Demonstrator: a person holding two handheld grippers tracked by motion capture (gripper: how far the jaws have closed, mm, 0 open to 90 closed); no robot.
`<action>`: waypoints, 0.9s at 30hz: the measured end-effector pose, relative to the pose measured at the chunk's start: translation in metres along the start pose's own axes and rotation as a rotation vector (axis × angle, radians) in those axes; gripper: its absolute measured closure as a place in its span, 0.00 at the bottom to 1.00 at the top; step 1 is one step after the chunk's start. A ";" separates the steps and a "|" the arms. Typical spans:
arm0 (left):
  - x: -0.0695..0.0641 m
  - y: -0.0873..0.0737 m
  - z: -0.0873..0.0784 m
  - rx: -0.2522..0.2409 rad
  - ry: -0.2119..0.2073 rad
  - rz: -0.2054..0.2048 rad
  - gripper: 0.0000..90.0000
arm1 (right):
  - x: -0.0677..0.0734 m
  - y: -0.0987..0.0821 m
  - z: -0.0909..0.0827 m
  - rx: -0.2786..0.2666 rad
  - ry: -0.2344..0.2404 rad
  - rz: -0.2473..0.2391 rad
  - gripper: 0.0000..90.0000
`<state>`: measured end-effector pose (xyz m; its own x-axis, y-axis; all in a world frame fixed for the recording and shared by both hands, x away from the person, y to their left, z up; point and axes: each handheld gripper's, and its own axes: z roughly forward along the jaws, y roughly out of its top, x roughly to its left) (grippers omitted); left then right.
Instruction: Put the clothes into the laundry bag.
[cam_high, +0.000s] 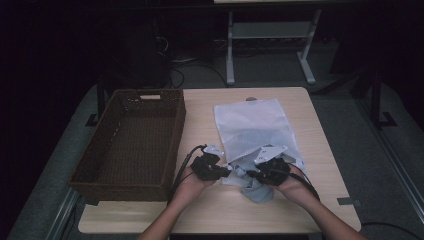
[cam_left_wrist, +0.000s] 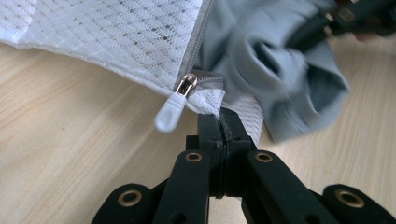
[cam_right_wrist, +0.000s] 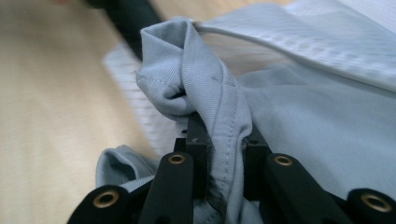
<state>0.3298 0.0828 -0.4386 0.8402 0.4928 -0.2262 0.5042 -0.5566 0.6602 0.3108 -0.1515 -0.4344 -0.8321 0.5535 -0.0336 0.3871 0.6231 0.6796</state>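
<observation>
Progress: midway | left gripper (cam_left_wrist: 219, 122) clenched on white mesh zip bag (cam_high: 255, 127) corner at its opening | right gripper (cam_right_wrist: 219, 135) grasping bunched grey cloth garment (cam_right_wrist: 205, 88), partly inside bag | left: finish moving garment, likely zipping.

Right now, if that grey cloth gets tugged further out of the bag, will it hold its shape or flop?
Probably flop: the grey knitted cloth garment already bunches and folds where the right gripper pinches it. It looks light and thin. It may snag on the white mesh zip bag, whose edge the left gripper holds.
</observation>
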 end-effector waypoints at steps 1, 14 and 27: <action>0.000 0.000 0.000 -0.001 -0.002 0.000 0.99 | -0.006 0.000 0.001 0.001 -0.012 0.024 0.87; -0.005 0.001 0.004 0.009 -0.011 0.018 0.99 | -0.031 0.000 0.013 0.018 -0.074 0.105 0.87; -0.009 0.002 0.010 0.023 -0.019 0.035 0.99 | -0.043 -0.004 0.017 -0.020 -0.091 0.161 0.83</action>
<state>0.3249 0.0706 -0.4421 0.8611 0.4598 -0.2169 0.4786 -0.5891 0.6511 0.3517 -0.1688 -0.4485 -0.7201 0.6938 0.0114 0.5037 0.5113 0.6963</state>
